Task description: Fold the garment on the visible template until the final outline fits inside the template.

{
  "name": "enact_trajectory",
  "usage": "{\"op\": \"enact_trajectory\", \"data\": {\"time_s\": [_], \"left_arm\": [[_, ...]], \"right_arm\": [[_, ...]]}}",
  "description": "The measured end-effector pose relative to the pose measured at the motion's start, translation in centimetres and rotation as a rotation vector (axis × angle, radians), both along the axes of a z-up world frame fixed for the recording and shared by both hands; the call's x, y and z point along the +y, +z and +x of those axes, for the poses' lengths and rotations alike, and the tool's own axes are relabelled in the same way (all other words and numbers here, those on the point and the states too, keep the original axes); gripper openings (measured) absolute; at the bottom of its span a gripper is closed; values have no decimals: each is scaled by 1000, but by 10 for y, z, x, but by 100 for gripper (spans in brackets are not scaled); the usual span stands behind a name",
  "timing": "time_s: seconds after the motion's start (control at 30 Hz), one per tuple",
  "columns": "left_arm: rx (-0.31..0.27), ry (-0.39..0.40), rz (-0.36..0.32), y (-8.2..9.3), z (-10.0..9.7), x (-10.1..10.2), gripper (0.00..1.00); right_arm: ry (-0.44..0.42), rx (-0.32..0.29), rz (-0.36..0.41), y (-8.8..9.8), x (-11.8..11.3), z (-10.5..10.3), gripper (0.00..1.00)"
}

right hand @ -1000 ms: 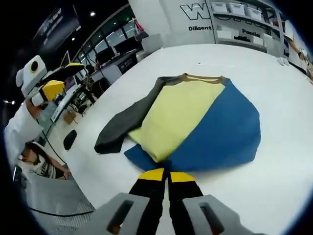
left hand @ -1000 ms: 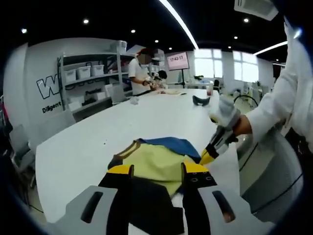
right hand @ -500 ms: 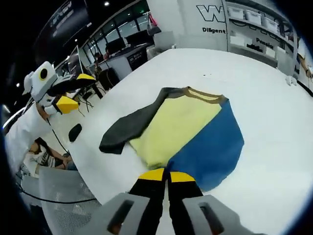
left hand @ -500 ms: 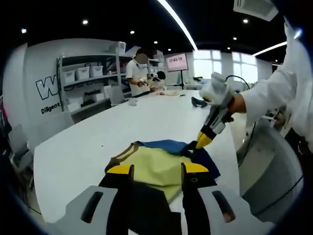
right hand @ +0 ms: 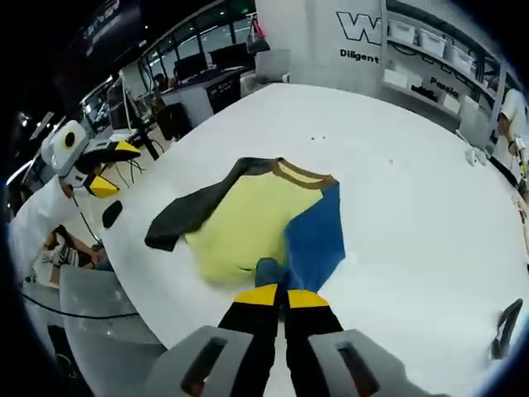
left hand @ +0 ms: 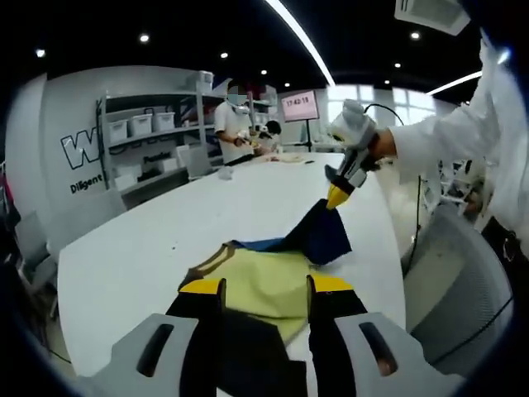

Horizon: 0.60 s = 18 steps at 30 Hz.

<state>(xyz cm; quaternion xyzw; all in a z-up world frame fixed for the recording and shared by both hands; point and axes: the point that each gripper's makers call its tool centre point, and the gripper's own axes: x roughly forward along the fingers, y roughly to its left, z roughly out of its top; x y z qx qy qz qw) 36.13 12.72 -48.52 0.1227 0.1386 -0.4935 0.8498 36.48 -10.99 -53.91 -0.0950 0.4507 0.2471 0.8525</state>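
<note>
A garment lies on the white table (left hand: pixel 140 248), with a yellow-green body (left hand: pixel 264 277), a blue side (left hand: pixel 318 236) and a dark sleeve (left hand: pixel 248 347). In the left gripper view, my left gripper (left hand: pixel 266 285) hovers open over the yellow-green body and the sleeve, holding nothing. My right gripper (left hand: pixel 337 197) comes in from the right, shut on the blue edge, which hangs lifted off the table. In the right gripper view, my right gripper (right hand: pixel 281 296) pinches the blue fabric (right hand: pixel 318 240), folded partly over the yellow-green body (right hand: pixel 244 223). The left gripper (right hand: pixel 107 165) shows open beyond the dark sleeve (right hand: pixel 186 215).
A person works at the table's far end (left hand: pixel 235 124), before shelves with bins (left hand: pixel 140 124). A small dark object (right hand: pixel 506 327) lies on the table to the right. A grey chair (left hand: pixel 463 281) stands by the table's near edge. White table surface stretches beyond the garment.
My right gripper has risen and carried the blue edge up off the table and across the garment. The left gripper has stayed where it was.
</note>
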Motion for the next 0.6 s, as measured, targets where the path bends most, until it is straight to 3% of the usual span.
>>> {"op": "enact_trajectory", "data": {"time_s": [0.6], "left_arm": [[-5, 19, 8, 3, -1, 0, 36]], "right_arm": [[-39, -37, -134, 14, -79, 28, 0]]}}
